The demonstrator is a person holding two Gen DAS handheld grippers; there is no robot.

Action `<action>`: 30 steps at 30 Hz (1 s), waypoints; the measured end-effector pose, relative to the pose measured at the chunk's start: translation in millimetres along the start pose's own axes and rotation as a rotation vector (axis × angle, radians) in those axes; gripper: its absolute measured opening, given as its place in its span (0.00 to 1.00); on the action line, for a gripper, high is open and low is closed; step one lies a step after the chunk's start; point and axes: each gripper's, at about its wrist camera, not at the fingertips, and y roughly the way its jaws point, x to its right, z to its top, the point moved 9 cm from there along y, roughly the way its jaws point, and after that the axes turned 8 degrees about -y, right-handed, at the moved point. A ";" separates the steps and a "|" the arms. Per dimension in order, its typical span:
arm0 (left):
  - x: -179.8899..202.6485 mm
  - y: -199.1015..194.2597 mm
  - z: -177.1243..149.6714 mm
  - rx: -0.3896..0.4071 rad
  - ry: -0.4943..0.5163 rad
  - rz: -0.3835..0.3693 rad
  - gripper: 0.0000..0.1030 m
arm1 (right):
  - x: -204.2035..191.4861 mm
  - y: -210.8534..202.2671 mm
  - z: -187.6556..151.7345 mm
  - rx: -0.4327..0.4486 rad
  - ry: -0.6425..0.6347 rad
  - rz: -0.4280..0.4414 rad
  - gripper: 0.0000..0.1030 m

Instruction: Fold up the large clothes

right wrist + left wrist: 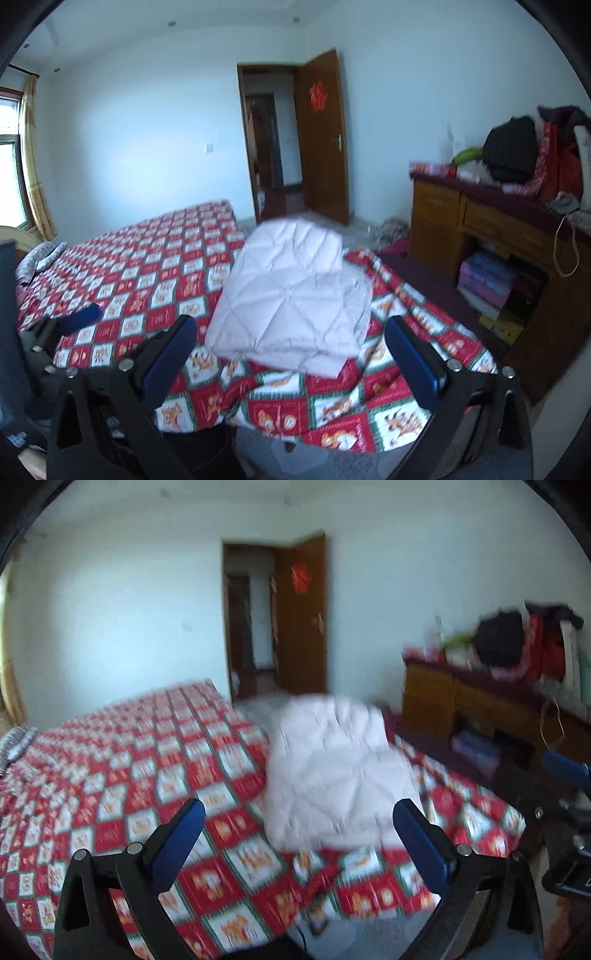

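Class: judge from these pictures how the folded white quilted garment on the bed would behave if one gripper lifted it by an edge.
The folded white quilted garment looks puffy and padded, so probably light for its bulk. It is soft, stacked in loose layers, so it would likely sag and unfold. Its smooth shell may slip between narrow pads.

My left gripper (299, 834) is spread wide, its blue-padded fingers (177, 843) well apart with nothing between them, held level and pointing forward. My right gripper (291, 350) is likewise spread and empty, its fingers (413, 363) angled outward. The two grippers sit near each other, side by side.
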 end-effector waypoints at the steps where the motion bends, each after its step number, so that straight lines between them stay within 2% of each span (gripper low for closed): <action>1: -1.5 -7.6 11.4 0.054 0.000 0.020 0.99 | 2.2 -5.7 6.8 0.039 -0.002 -0.018 1.00; 4: -1.8 -21.8 39.4 0.166 -0.002 0.045 0.99 | 9.9 -17.9 27.2 0.132 -0.009 -0.069 1.00; 9: 8.8 -35.2 69.4 0.248 0.003 0.020 0.99 | 20.7 -45.7 62.8 0.295 -0.008 -0.148 1.00; 13: 10.7 -41.8 73.5 0.318 -0.012 0.020 0.99 | 27.8 -50.8 68.3 0.360 -0.010 -0.196 1.00; 16: 8.7 -37.1 67.8 0.332 -0.018 0.032 0.99 | 30.9 -38.2 59.6 0.347 0.001 -0.199 1.00; 20: 5.5 -21.4 57.7 0.287 -0.018 0.055 0.99 | 29.7 -20.1 46.9 0.277 0.050 -0.131 1.00; 24: 2.4 -16.1 51.0 0.262 -0.029 0.055 0.99 | 18.6 -9.4 37.5 0.223 0.033 -0.105 1.00; 30: -2.3 -14.0 46.0 0.244 -0.046 0.056 0.99 | 9.4 -9.6 32.5 0.209 -0.010 -0.123 1.00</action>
